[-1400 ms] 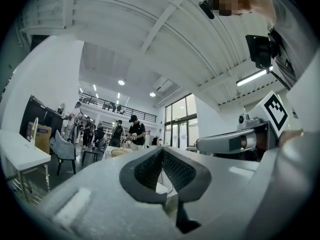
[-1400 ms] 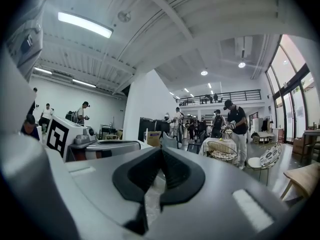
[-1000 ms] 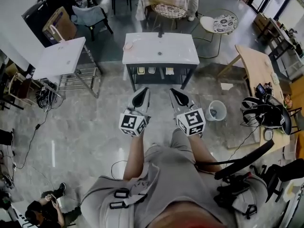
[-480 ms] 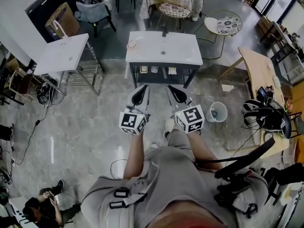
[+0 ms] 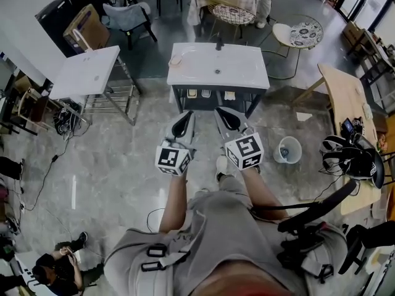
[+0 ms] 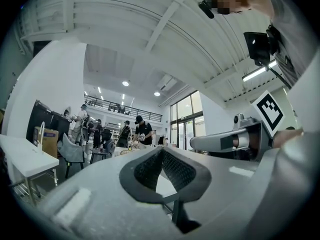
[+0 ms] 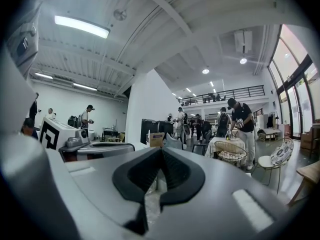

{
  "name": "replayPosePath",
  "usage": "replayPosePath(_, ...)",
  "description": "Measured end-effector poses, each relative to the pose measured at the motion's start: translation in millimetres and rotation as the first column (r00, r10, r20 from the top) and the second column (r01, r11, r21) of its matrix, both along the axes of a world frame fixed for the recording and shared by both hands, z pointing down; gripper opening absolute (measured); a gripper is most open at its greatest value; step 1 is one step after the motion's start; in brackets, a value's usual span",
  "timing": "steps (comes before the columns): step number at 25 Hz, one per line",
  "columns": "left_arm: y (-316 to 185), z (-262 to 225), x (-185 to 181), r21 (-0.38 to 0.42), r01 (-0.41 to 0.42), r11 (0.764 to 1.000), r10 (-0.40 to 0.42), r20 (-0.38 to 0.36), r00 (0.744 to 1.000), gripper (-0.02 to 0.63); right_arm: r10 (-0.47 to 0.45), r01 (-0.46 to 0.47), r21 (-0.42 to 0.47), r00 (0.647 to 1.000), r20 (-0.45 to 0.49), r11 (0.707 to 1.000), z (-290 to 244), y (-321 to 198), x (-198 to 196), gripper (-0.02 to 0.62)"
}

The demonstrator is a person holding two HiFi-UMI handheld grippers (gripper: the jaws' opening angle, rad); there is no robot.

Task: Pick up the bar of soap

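Observation:
A white sink vanity (image 5: 247, 73) stands ahead on the grey floor. On its left corner lies a small pale thing (image 5: 176, 60), apparently the bar of soap. My left gripper (image 5: 183, 119) and right gripper (image 5: 223, 117) are held side by side in front of the person's body, pointing at the vanity and short of its front edge. Both are shut with nothing between the jaws. The left gripper view shows its closed jaws (image 6: 161, 154) against the hall beyond. In the right gripper view the closed jaws (image 7: 159, 156) fill the lower picture; the soap shows in neither.
A white folding table (image 5: 86, 73) stands left of the vanity, and a small bucket (image 5: 287, 148) sits on the floor to its right. A wooden table (image 5: 342, 94) lines the right side. Chairs and people fill the far end. A person (image 5: 58, 267) sits on the floor at lower left.
The vanity has come closer and lower in the head view as the person walks toward it. Both grippers stay shut and side by side.

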State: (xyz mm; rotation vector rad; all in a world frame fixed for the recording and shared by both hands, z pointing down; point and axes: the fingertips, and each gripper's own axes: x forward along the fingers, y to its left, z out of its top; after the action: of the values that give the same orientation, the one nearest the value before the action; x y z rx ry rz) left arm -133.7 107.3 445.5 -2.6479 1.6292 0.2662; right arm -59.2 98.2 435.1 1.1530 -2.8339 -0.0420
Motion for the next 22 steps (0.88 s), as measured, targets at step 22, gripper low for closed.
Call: replayPosePath(22,-171,-6,37,-0.006,-0.017,1.0,0.017,0.016,1.0,-0.006,-0.017,0.017,-0.004,0.999,0.05,1.0,-3,-173,29,0.002)
